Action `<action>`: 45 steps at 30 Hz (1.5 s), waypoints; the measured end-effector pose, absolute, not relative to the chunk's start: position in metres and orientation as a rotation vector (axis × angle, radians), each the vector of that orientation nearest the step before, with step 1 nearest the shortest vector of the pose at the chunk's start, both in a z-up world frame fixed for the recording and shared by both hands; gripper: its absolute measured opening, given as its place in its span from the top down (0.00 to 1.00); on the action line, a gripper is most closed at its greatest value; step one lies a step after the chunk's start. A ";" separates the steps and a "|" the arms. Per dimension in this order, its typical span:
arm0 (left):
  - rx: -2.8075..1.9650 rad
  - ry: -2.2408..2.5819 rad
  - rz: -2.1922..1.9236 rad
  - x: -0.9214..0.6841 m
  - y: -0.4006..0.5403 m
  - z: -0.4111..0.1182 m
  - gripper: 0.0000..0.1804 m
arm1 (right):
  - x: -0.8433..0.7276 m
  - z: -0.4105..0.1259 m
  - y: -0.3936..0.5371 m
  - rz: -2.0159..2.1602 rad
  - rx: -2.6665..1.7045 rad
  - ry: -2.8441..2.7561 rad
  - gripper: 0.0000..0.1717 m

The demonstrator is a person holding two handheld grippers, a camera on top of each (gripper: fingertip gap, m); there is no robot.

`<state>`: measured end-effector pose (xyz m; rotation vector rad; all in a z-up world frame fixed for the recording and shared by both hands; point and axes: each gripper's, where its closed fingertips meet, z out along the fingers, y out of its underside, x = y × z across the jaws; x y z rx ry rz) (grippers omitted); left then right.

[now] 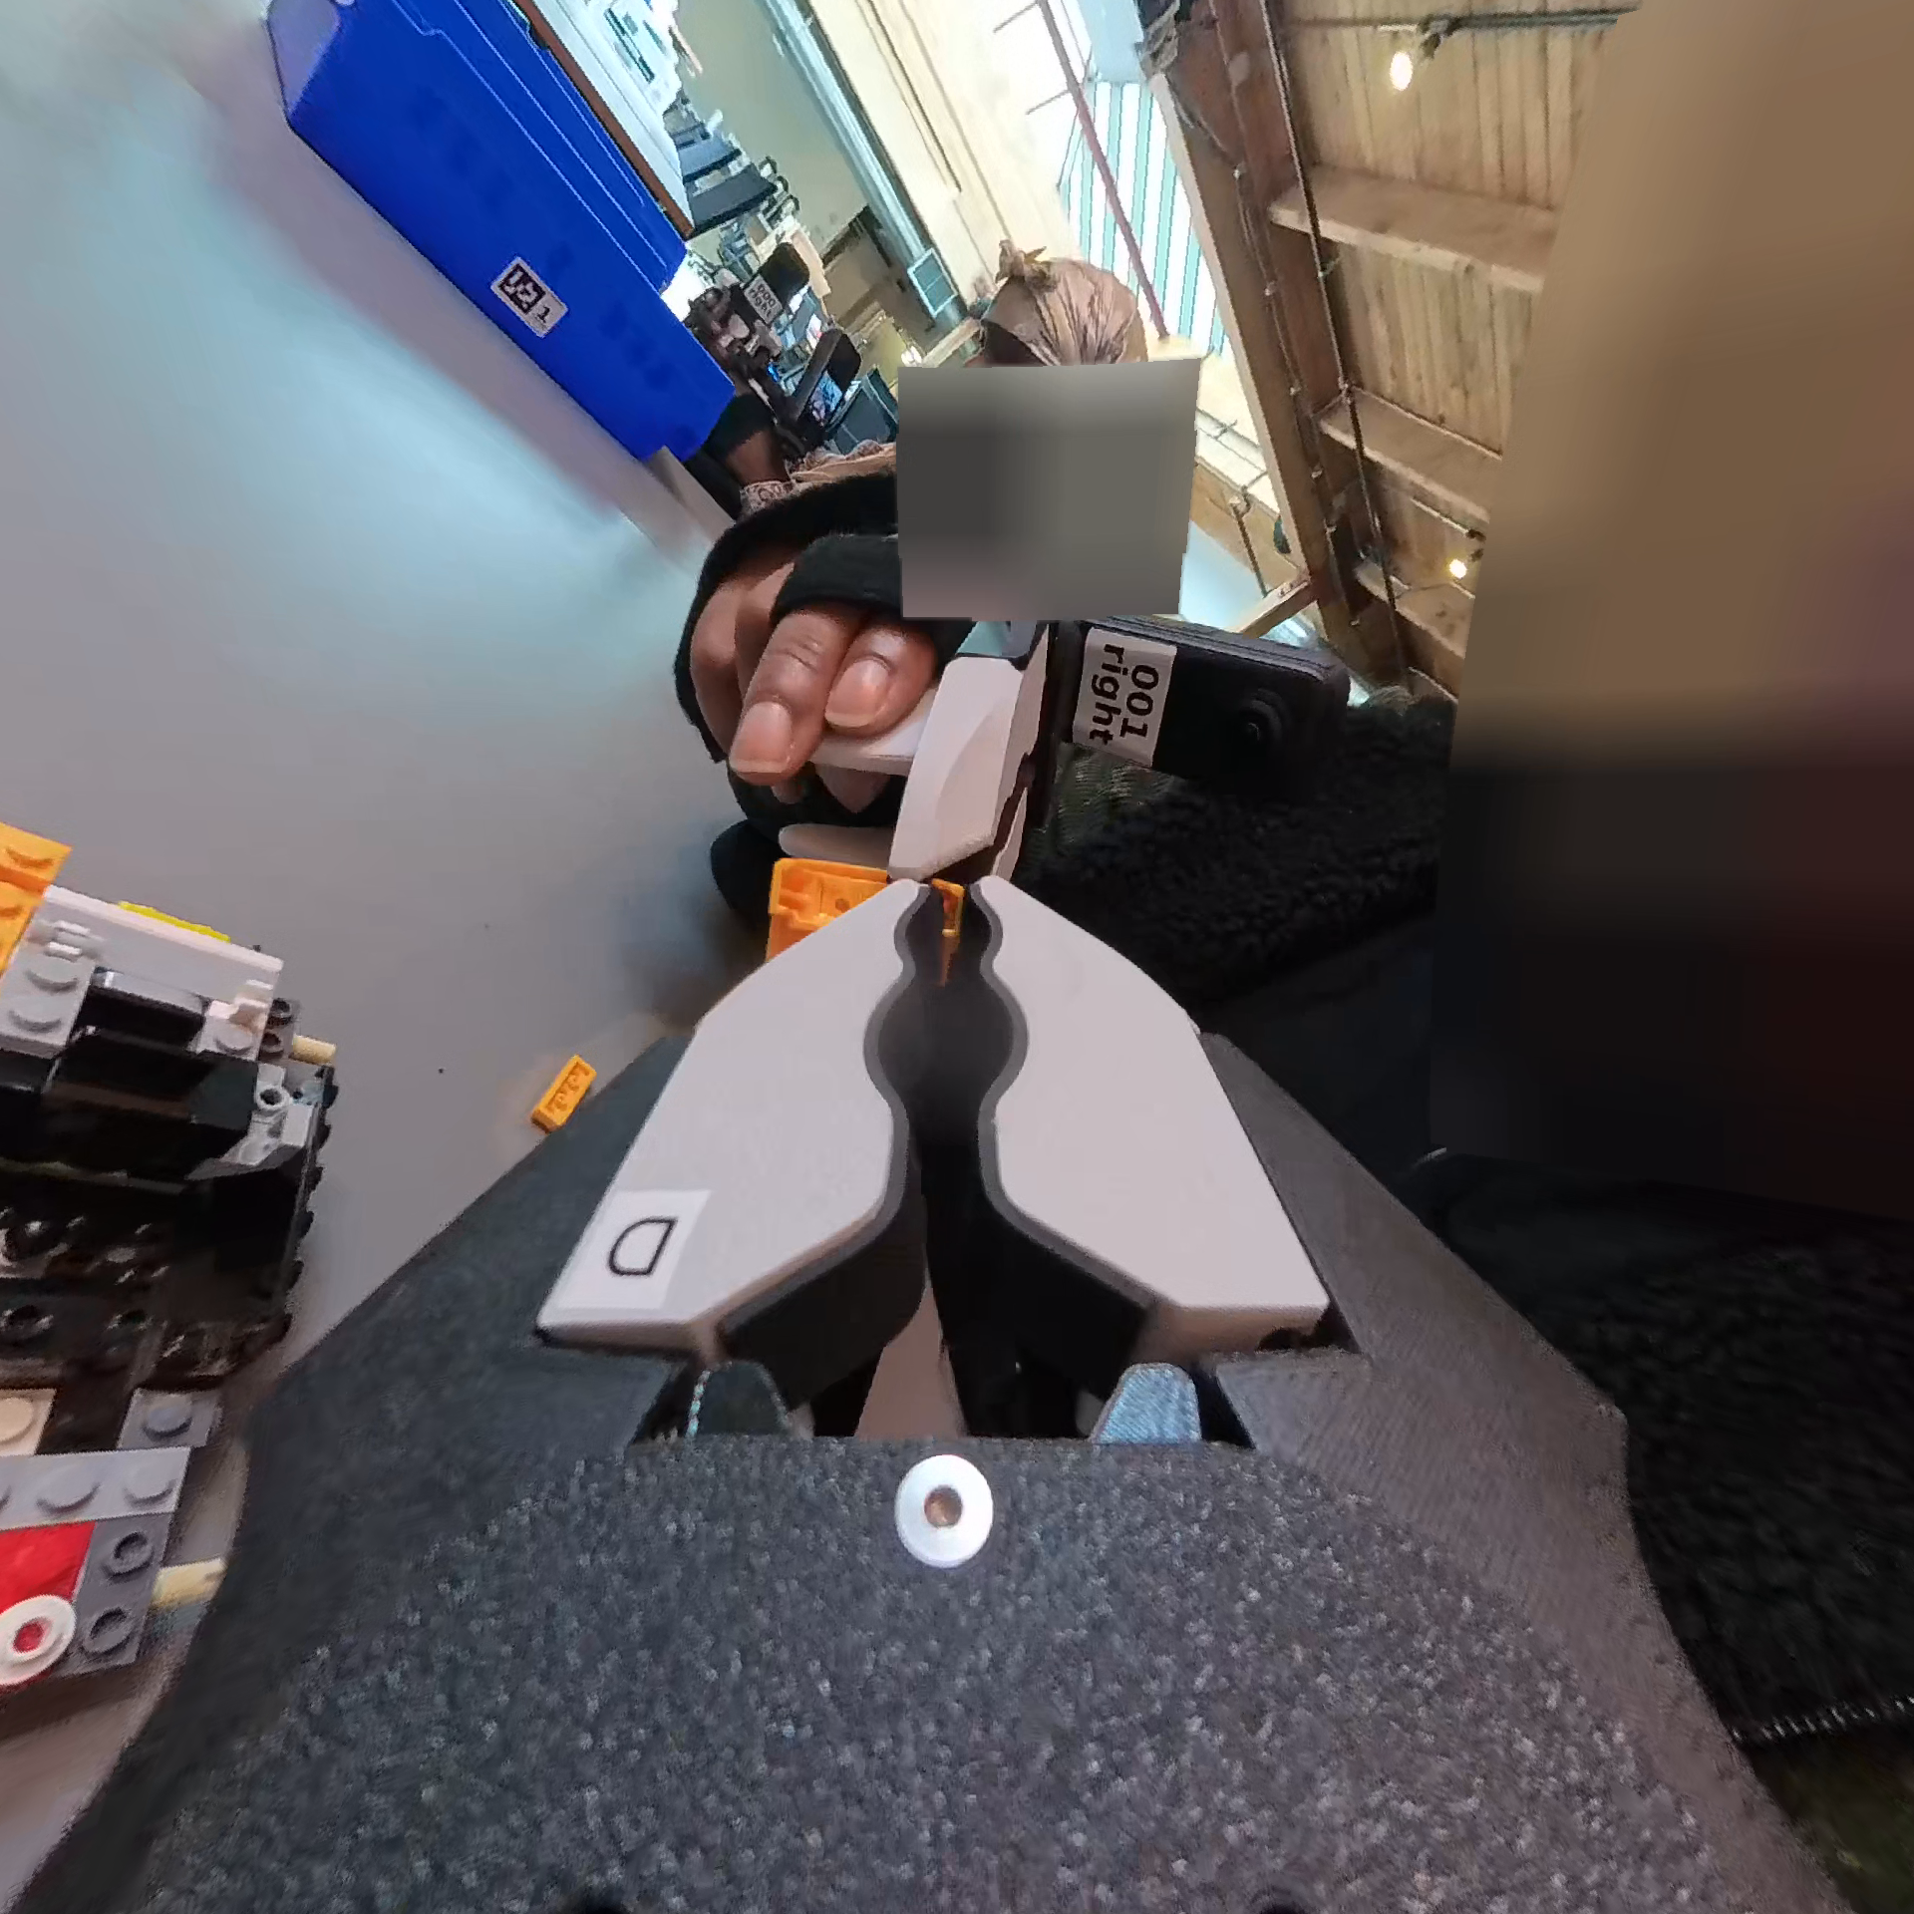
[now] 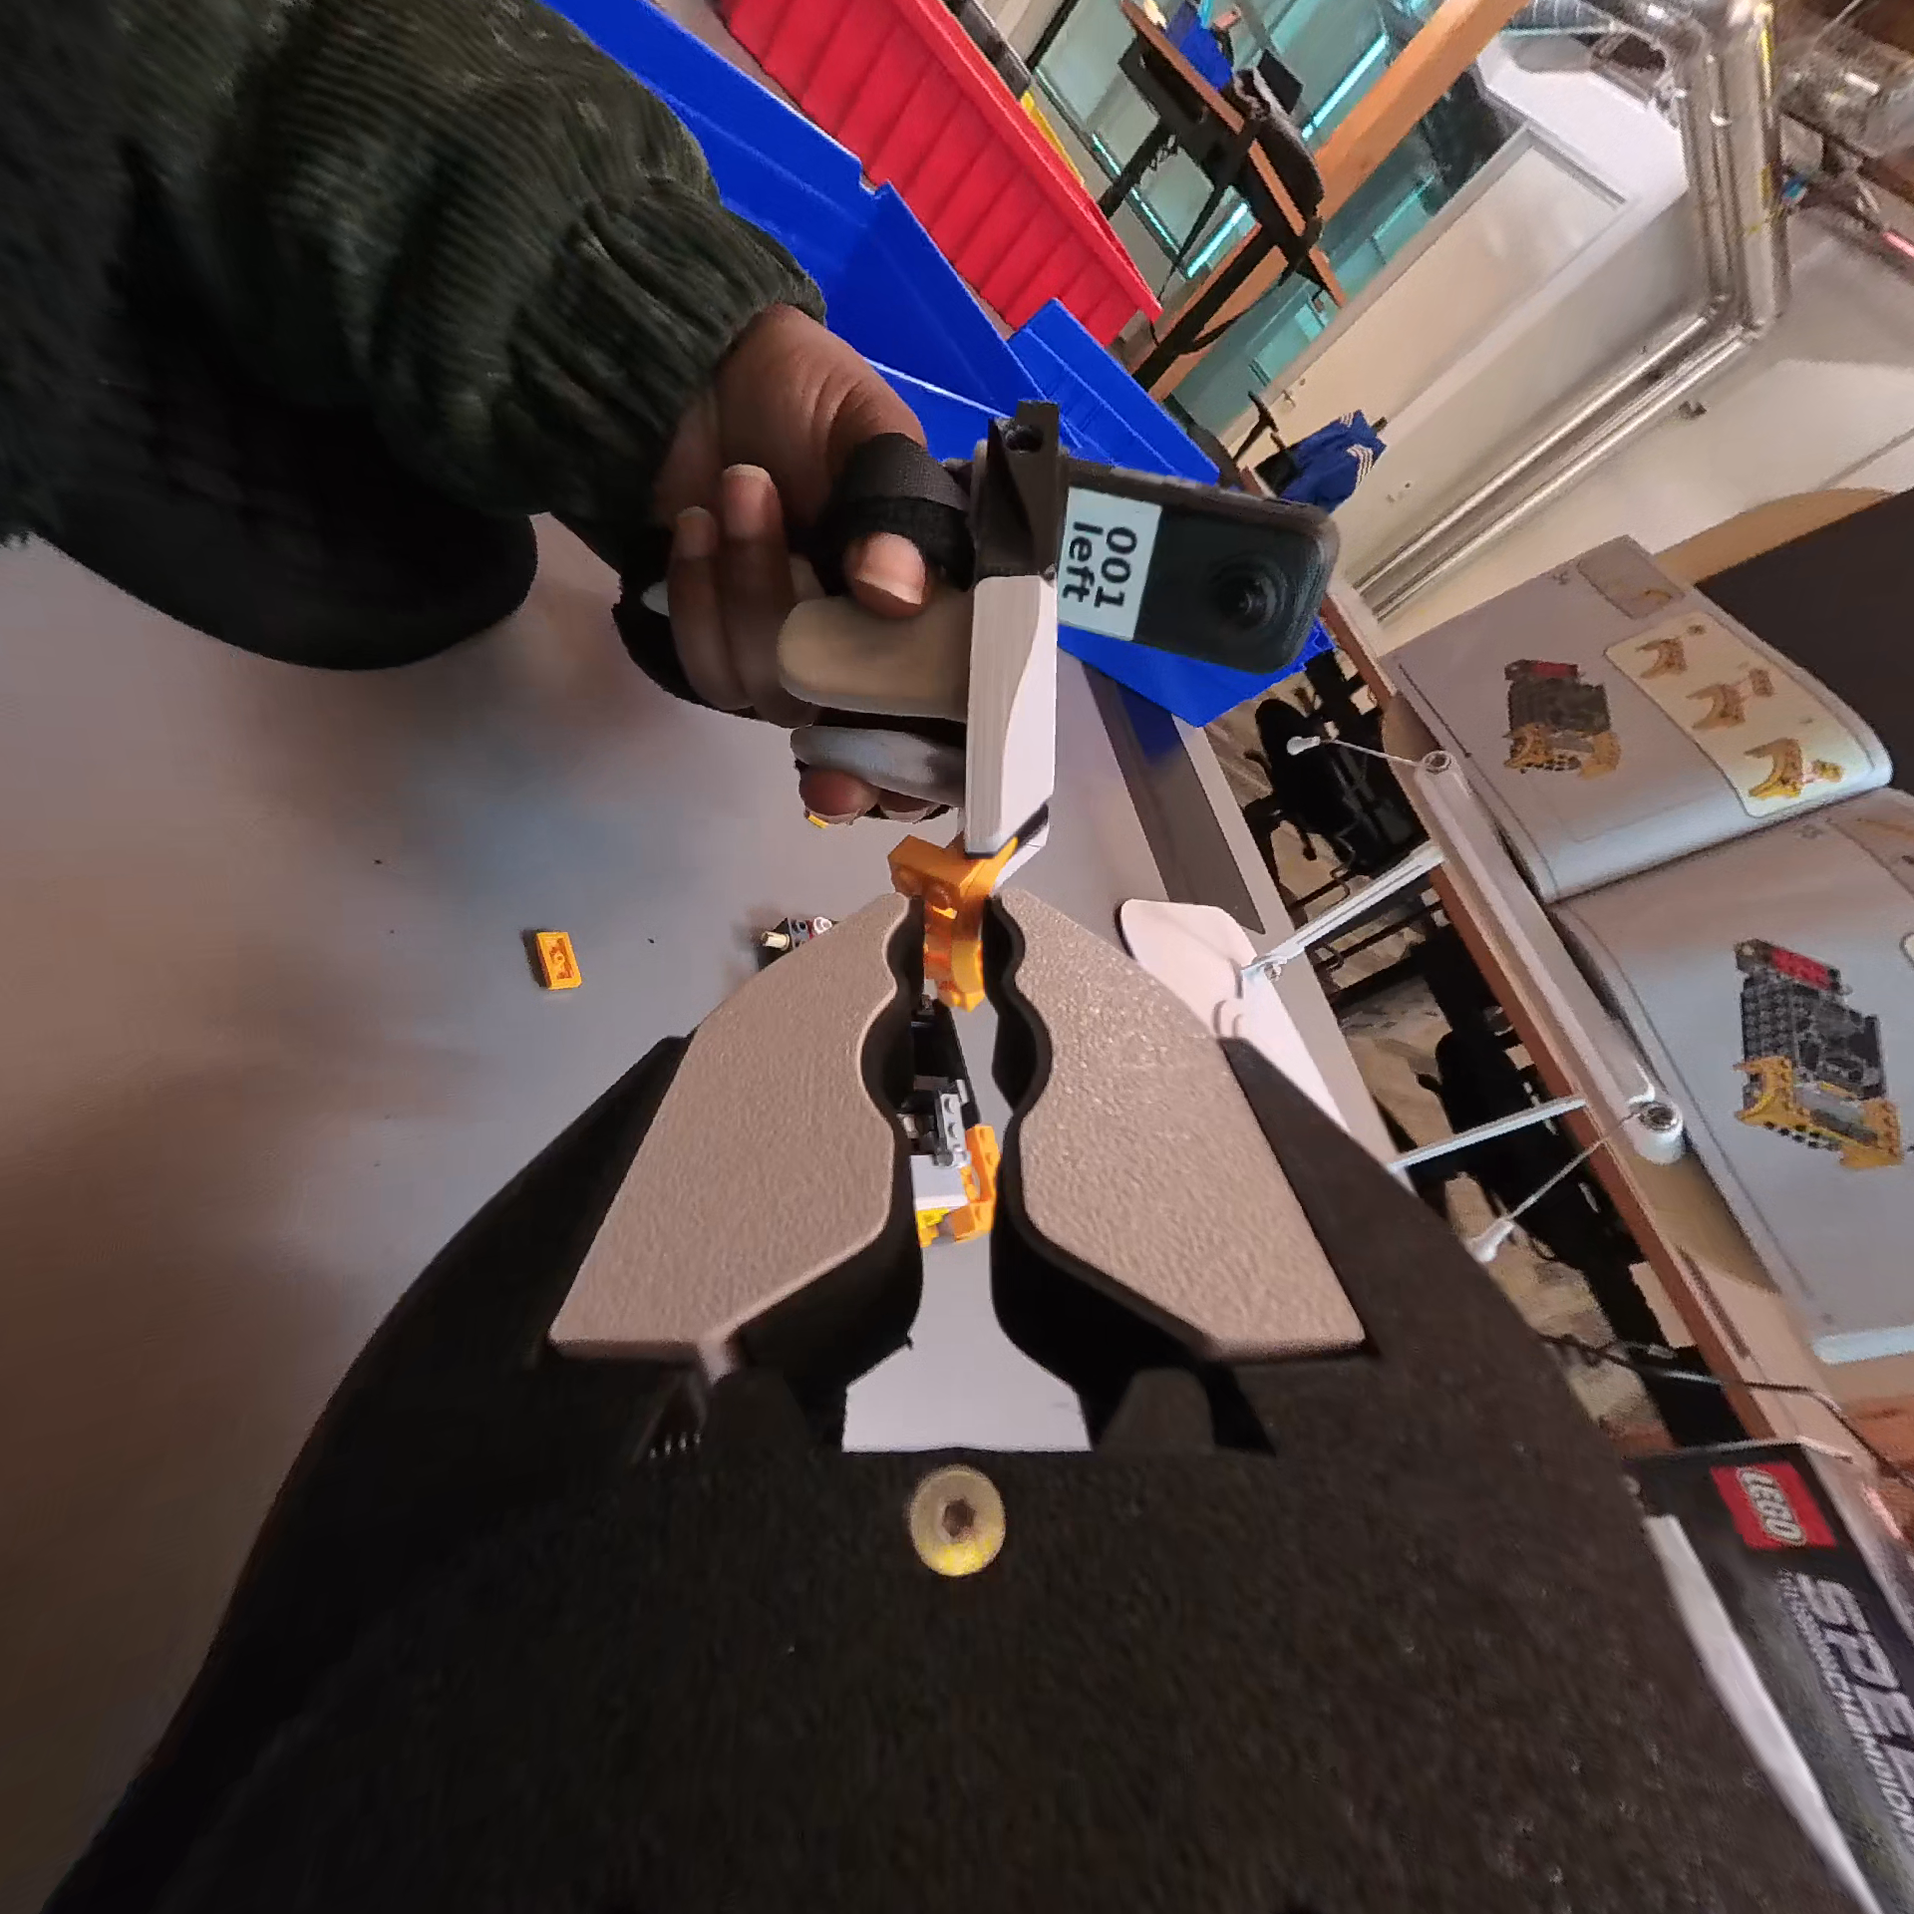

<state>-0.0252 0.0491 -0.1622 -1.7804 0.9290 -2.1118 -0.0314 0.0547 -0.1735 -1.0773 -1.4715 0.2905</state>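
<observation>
An orange brick piece (image 2: 955,948), a studded plate joined to a curved arch, hangs above the grey table (image 2: 311,829) between both grippers. My right gripper (image 2: 953,917) is shut on its curved part. My left gripper (image 2: 1003,851) comes in from above and pinches its upper end. In the left wrist view my left gripper (image 1: 948,903) is shut on a thin edge of the orange piece (image 1: 948,927). The rest of that piece (image 1: 818,901) sticks out to the left. The right gripper's fingertips (image 1: 953,865) meet mine from above.
A black, grey and white brick vehicle model (image 1: 135,1088) stands at the left; part of it shows below my right fingers (image 2: 945,1139). A small orange plate (image 2: 557,958) and a dark piece (image 2: 792,932) lie on the table. Blue bins (image 2: 932,290), a red bin (image 2: 932,135) and open instruction pages (image 2: 1657,725) lie beyond. Left and right tips are no more than a few centimetres apart. It is some 12 cm from my right tips to the small orange plate (image 2: 557,958).
</observation>
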 end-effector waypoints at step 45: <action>-1.602 1.002 -1.189 -0.011 0.082 -0.159 0.95 | -0.014 -0.153 0.093 1.021 -1.639 -0.890 0.91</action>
